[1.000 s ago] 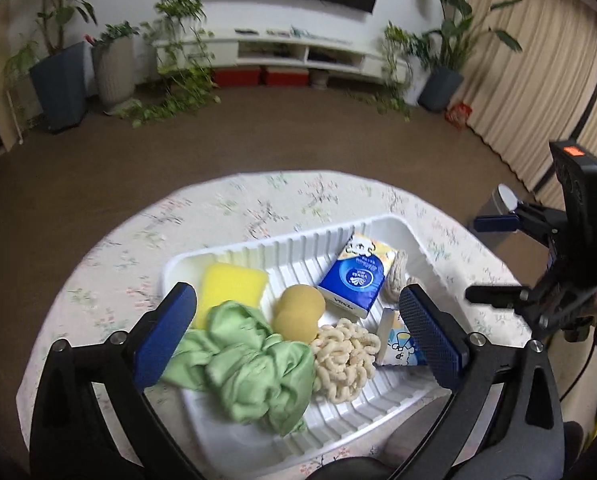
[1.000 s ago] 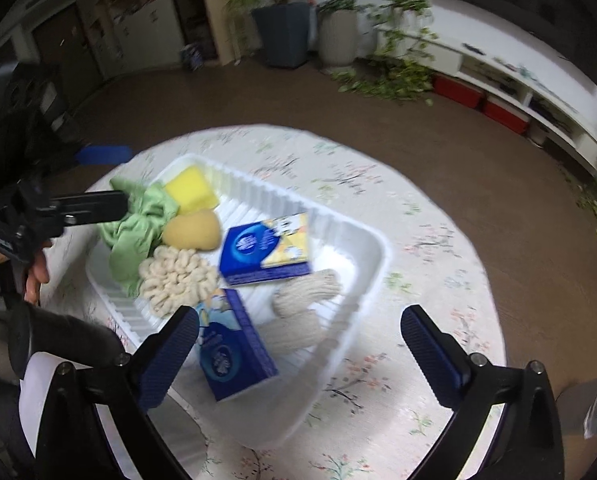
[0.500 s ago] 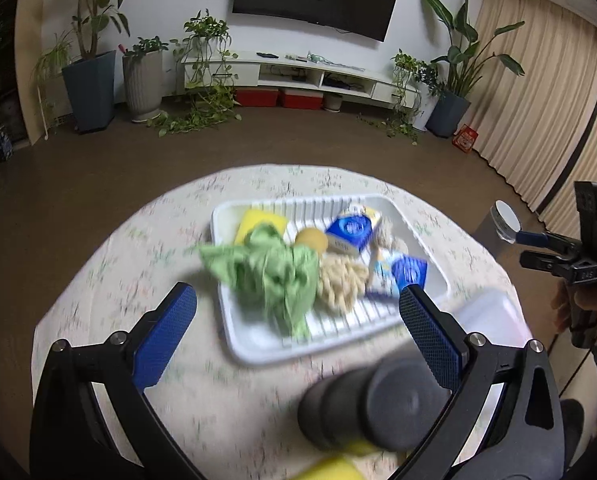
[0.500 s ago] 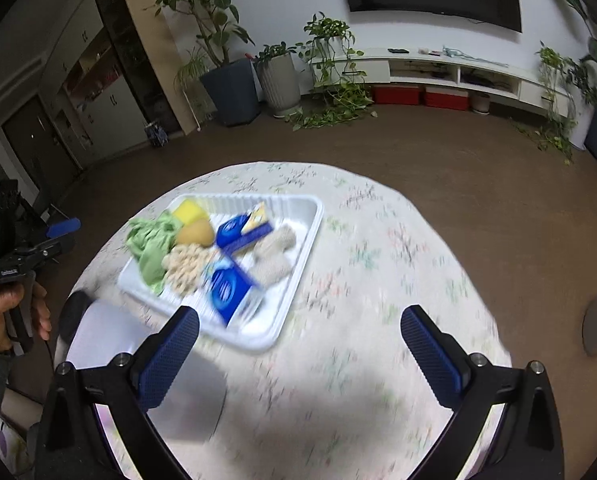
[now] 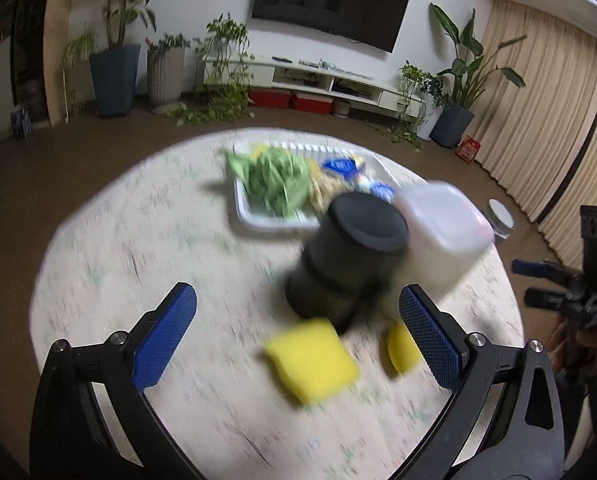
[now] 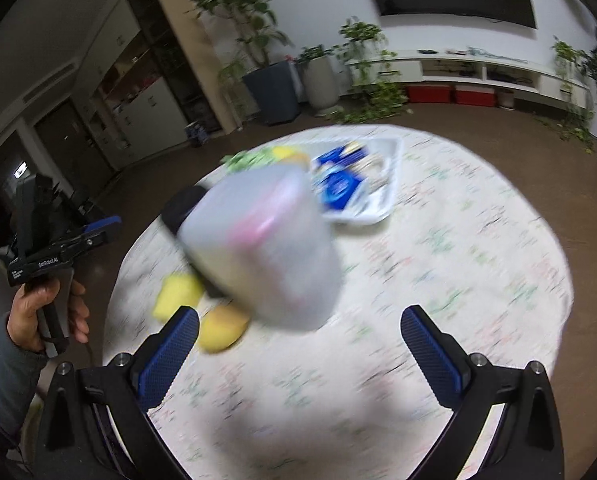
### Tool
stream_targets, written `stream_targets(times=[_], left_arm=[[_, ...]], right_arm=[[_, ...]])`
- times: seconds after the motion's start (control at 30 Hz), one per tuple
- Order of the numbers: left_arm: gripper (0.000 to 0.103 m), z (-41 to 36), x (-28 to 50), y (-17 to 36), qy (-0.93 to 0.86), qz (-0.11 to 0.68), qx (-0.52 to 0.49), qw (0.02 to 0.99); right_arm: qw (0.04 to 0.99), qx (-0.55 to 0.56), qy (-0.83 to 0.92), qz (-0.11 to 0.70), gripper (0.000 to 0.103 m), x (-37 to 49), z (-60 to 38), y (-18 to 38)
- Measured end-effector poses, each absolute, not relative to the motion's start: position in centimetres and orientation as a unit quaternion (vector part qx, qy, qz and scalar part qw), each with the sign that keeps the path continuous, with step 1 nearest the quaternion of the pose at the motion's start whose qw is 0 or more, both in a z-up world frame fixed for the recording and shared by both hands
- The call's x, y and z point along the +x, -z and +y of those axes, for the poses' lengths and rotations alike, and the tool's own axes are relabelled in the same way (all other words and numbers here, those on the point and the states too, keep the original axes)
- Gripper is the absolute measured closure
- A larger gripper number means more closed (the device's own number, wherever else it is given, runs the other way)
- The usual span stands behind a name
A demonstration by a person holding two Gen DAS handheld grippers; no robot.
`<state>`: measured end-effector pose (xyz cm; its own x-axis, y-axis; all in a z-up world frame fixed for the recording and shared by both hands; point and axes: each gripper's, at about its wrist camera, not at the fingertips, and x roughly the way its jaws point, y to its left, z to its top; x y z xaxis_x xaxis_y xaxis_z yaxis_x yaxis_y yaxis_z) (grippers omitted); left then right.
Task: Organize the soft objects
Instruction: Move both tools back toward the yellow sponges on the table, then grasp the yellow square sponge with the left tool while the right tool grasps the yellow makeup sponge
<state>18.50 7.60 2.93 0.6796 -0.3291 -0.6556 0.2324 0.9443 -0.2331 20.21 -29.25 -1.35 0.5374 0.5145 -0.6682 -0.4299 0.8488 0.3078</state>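
1. Facing the table [image 5: 110, 240] with both claws, I hold the left claw [image 5: 294, 336] and the right claw [image 6: 298, 354] wide apart, with nothing between the fingers of either.
2. The square sponge [image 5: 312, 360] lies on the cloth just ahead of the left claw, between its two fingers and a little right of centre. It lies flat, with one corner turned toward me.
3. The round sponge [image 5: 400, 348] lies just beside the left claw's right finger [image 5: 428, 342], on its inner side.
4. From the right claw, both sponges lie to the left: the round sponge touches or nearly touches my left finger [image 6: 168, 356] in the view, and the square sponge sits farther left, outside the gap.
5. I judge the left claw the nearer one for the square sponge, and a short forward reach suffices.
6. A black jar [image 5: 350, 260] and a clear tub [image 5: 438, 232] stand just behind the sponges; I cannot tell whether they touch them, as the views are blurred.
7. The tray [image 5: 258, 216] with the green cloth [image 5: 274, 178] and the other soft items lies farther back, well apart from both claws.
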Motion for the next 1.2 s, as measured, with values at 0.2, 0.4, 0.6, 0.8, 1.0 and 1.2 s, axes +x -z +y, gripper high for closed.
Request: stream_targets(times=[0.2,0.4,0.6,0.8,1.0,1.2], left_arm=[[0.0,6.0,15.8,1.4,0.159,0.408,-0.089,0.895],[0.0,4.8,16.2,2.3,0.142,0.419,-0.037,0.896],[0.0,3.8,17.4,3.2,0.132,0.439,0.007,0.889],[0.0,3.7,18.6,4.1,0.127,0.454,0.012,0.882],[0.0,4.3,19.7,5.1,0.111,0.474,0.002,0.873],[0.0,4.8,20.8,5.8,0.118,0.484,-0.01,0.867]], right_arm=[[0.87,0.026,-0.274,0.408,0.0,17.5,-23.7,3.6],[0.883,-0.013,-0.224,0.412,0.0,16.8,-20.0,5.7],[0.879,-0.006,-0.19,0.436,0.005,18.3,-19.1,7.3],[0.874,0.0,-0.178,0.452,0.017,19.7,-18.2,8.3],[0.872,0.013,-0.183,0.454,0.018,20.5,-17.3,8.6],[0.868,0.041,-0.188,0.458,0.018,21.1,-17.0,8.6]])
